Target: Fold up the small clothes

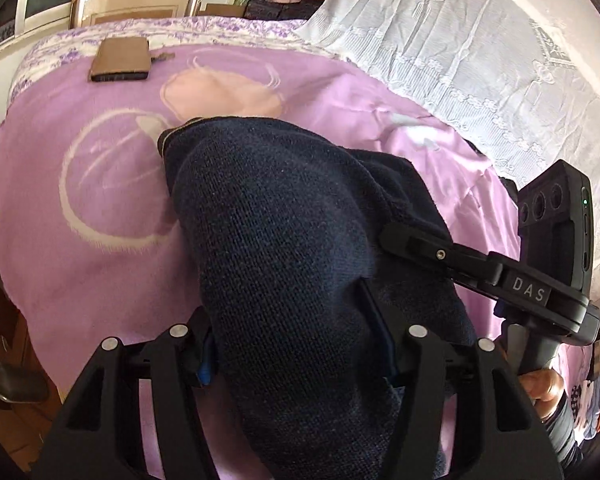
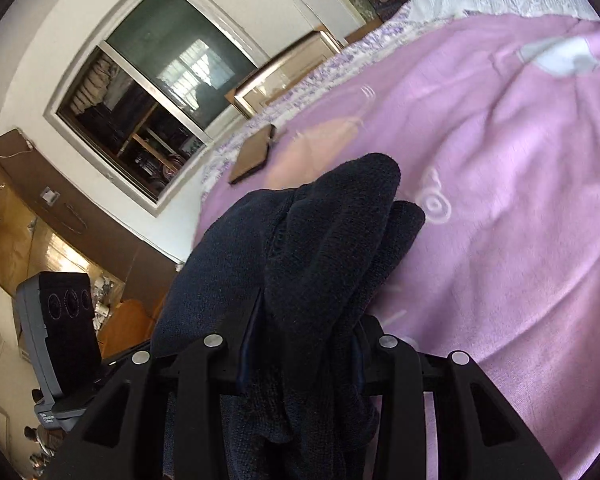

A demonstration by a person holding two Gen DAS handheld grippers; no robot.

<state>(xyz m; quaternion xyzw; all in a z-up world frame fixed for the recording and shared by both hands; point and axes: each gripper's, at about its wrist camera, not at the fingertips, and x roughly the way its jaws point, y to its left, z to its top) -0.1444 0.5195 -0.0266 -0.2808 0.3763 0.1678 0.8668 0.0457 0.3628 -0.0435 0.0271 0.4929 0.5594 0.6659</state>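
A dark navy knit garment (image 1: 284,220) hangs bunched above a pink-purple blanket (image 1: 80,248) on a bed. My left gripper (image 1: 296,344) is shut on it: the cloth fills the gap between both fingers and spills forward over them. In the right wrist view the same navy garment (image 2: 324,240) is gathered into thick folds, and my right gripper (image 2: 304,340) is shut on them. The fingertips of both grippers are hidden under the cloth. The right gripper's black housing (image 1: 556,240) shows at the right of the left wrist view, with a hand (image 1: 540,388) on its handle.
A flat brown case (image 1: 120,60) lies near the blanket's far edge. A white lace cover (image 1: 480,60) spreads over the bed to the right. Beyond the bed stand a framed picture (image 1: 136,4), a window (image 2: 156,92) and a wooden cabinet (image 2: 20,220).
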